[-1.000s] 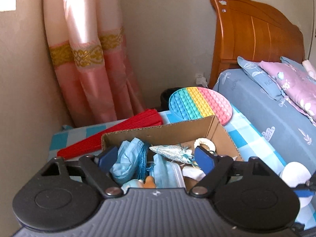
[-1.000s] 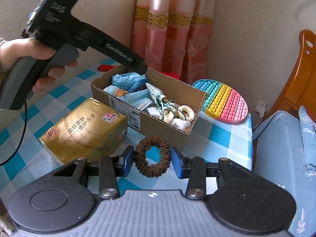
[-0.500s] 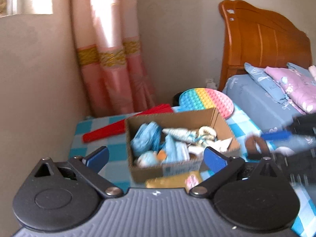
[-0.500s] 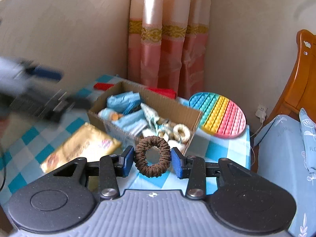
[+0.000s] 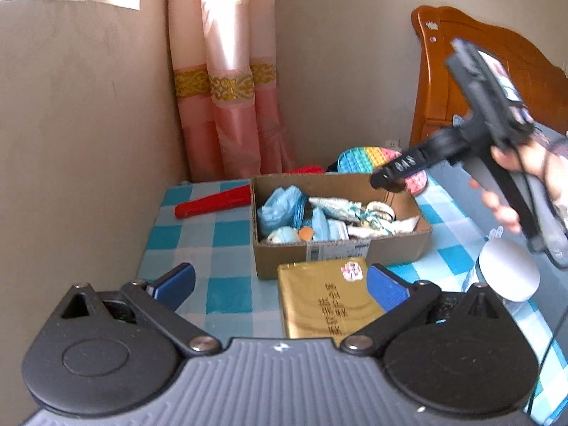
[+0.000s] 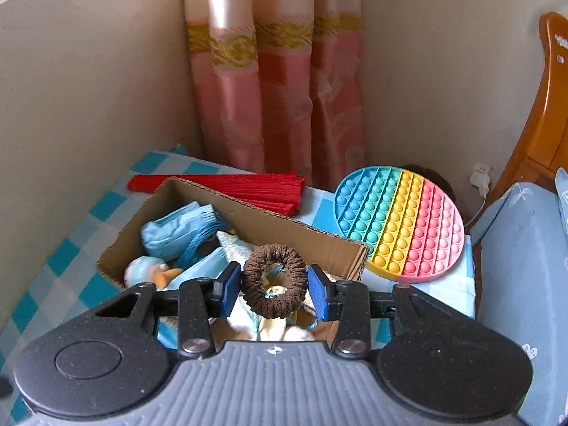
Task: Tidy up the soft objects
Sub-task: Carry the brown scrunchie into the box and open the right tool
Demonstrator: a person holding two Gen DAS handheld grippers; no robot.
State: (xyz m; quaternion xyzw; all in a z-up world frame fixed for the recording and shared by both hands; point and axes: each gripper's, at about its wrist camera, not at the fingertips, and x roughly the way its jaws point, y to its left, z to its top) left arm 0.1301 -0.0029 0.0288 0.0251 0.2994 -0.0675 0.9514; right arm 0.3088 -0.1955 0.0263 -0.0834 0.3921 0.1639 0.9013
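Brown scrunchie (image 6: 273, 281), one, pinched in right gripper (image 6: 272, 290) jaws over one box (image 6: 312, 236); left gripper (image 5: 280, 285) jaws wide, empty.

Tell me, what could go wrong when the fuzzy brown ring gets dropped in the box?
The right tool holds the brown scrunchie near the cardboard box's right end; released there, it might land outside. The box is already piled with soft things, so the scrunchie could also roll off.
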